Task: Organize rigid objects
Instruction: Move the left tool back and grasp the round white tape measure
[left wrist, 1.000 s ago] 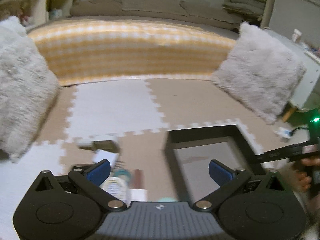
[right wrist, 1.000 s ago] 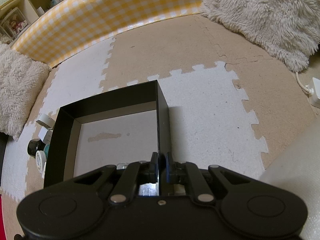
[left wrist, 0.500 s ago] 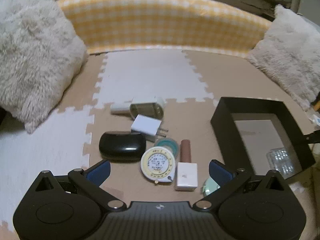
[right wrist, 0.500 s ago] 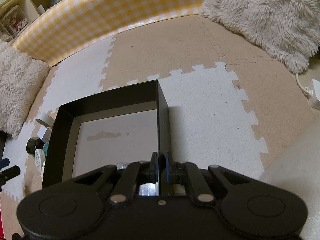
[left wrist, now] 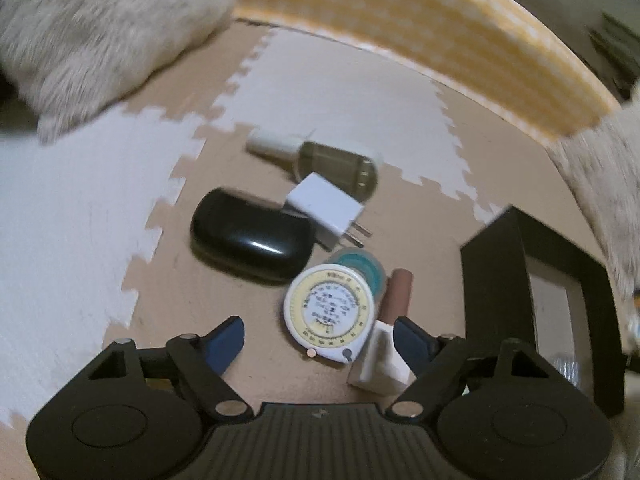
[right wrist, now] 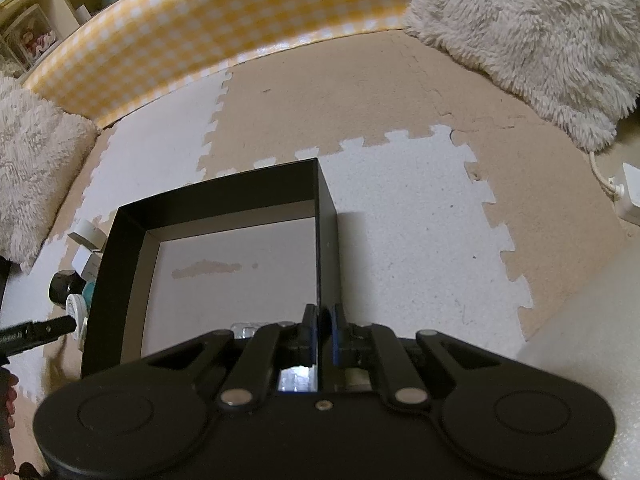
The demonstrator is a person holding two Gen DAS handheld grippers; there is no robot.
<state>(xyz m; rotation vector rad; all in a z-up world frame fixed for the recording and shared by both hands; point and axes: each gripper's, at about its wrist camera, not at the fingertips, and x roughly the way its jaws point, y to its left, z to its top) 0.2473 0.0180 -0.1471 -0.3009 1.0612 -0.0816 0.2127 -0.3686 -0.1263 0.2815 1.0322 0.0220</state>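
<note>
- The small things sit in a cluster on the foam floor mat, middle of the left wrist view: a round tape measure [left wrist: 329, 312], a black case [left wrist: 250, 237], a white plug adapter [left wrist: 326, 209], a brown tube [left wrist: 396, 294] and a white block [left wrist: 380, 360] at its lower end.
- The black box [right wrist: 327, 216] stands to the right of that cluster, with what looks like a foil blister pack [right wrist: 246, 328] already inside near its bottom edge.
- I'd judge this is the pick-up step: the left hand-held gripper [left wrist: 319, 338] hangs released, fingers wide, with the tape measure just ahead between them.
- The next move likely calls for lowering over the tape measure, closing, then carrying it right into the box.
- The right hand-held gripper [right wrist: 323, 334] is clenched on the box's right wall, low in its view, apparently steadying it.
- Farther out: a fluffy cushion [right wrist: 528, 36] upper right, a yellow checked cover [right wrist: 200, 28] across the top.
</note>
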